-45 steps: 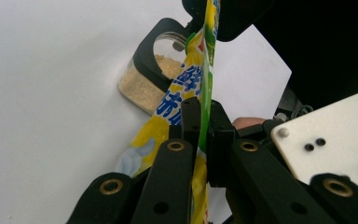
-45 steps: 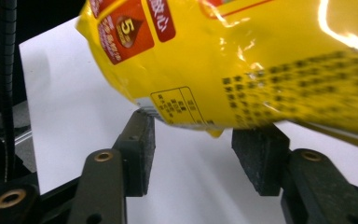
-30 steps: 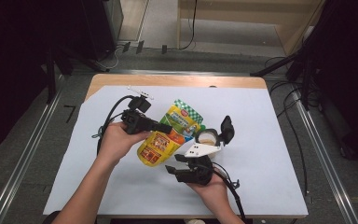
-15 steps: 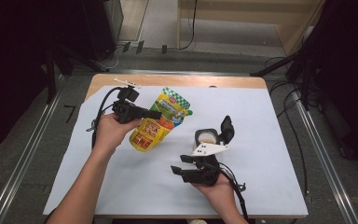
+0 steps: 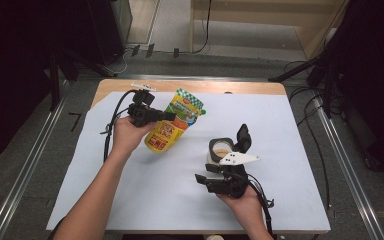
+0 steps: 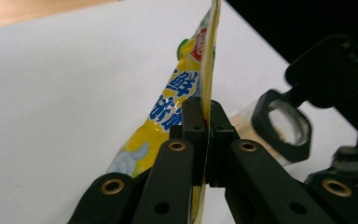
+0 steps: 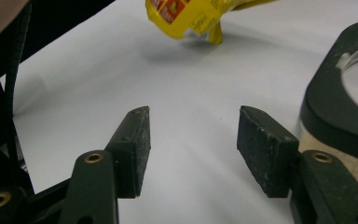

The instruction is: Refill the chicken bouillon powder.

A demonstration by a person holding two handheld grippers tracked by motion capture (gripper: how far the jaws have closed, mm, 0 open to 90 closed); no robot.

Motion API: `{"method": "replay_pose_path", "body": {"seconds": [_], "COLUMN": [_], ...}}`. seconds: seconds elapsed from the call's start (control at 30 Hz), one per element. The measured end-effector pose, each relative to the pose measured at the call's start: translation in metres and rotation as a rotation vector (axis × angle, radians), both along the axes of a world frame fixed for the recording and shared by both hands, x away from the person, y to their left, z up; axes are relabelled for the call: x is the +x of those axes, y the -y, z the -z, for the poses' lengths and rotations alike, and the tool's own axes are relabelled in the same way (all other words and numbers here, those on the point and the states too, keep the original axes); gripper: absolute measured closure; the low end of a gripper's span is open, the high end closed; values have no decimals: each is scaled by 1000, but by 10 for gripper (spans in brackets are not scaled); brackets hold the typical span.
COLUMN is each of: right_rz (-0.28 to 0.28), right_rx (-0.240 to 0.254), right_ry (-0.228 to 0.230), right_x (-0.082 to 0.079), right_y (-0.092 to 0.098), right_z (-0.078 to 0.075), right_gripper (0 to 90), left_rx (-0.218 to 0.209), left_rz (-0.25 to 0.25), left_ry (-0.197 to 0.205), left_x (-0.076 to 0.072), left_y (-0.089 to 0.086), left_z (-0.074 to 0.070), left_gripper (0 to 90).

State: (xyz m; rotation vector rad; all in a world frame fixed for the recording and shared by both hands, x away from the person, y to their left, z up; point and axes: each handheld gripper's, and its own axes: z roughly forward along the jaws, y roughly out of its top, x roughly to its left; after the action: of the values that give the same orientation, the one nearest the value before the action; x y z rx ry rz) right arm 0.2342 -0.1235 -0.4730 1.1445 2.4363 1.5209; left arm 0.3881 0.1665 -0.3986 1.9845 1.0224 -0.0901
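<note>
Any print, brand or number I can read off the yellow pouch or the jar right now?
"鲜": blue character on the yellow pouch pinched in the left tongs, left gripper view; the blue characters below it are cut off.
Red logo near the pouch top: too blurred to read.
Red and yellow labels on the pouch in the high view: too small to read.
Jar: no text visible.

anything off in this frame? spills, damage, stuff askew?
Nothing spilled or damaged. The yellow pouch hangs tilted above the white sheet, pinched by its thin edge in the left tongs. The jar stands upright beside the open right tongs.
</note>
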Motion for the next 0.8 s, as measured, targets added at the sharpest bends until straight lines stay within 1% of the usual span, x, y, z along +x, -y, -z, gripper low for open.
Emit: {"method": "replay_pose_path", "body": {"seconds": [0.03,0.13,0.17,0.2,0.27,0.3,0.33,0.37,0.43,0.47,0.5,0.57,0.67,0.7,0.8], "right_rz": [5,7,8,8,4,4,1,0,-2,-1,-1,-2,0,0,-3], "right_rx": [2,9,11,11,13,13,10,11,11,12,12,13,14,14,16], "right_ry": [2,6,9,9,19,19,23,27,29,31,31,40,39,39,38], "right_x": [0,2,2,2,3,3,4,5,6,6,6,8,9,9,9], "right_y": [1,4,5,5,6,6,6,7,7,8,8,9,9,9,8], "right_z": [-1,-3,-4,-4,-7,-7,-8,-9,-10,-11,-11,-13,-14,-15,-15], "right_gripper": [458,458,458,458,458,458,458,458,459,459,459,459,459,459,459], "left_rx": [-14,-11,3,3,17,17,34,34,49,62,62,64,62,60,75], "left_rz": [-5,-3,4,4,6,6,12,12,13,11,11,1,-12,-8,4], "left_ry": [-1,13,23,23,31,31,44,44,55,64,64,67,69,72,88], "left_x": [-1,-5,-8,-8,-14,-14,-20,-20,-27,-33,-33,-39,-46,-49,-57], "left_y": [-2,-4,-7,-7,-11,-11,-14,-14,-17,-21,-21,-27,-35,-37,-44], "left_z": [0,1,1,1,1,1,1,1,1,1,1,3,5,6,7], "left_gripper": [900,900,900,900,900,900,899,898,894,892,889,881,878,875,869]}}
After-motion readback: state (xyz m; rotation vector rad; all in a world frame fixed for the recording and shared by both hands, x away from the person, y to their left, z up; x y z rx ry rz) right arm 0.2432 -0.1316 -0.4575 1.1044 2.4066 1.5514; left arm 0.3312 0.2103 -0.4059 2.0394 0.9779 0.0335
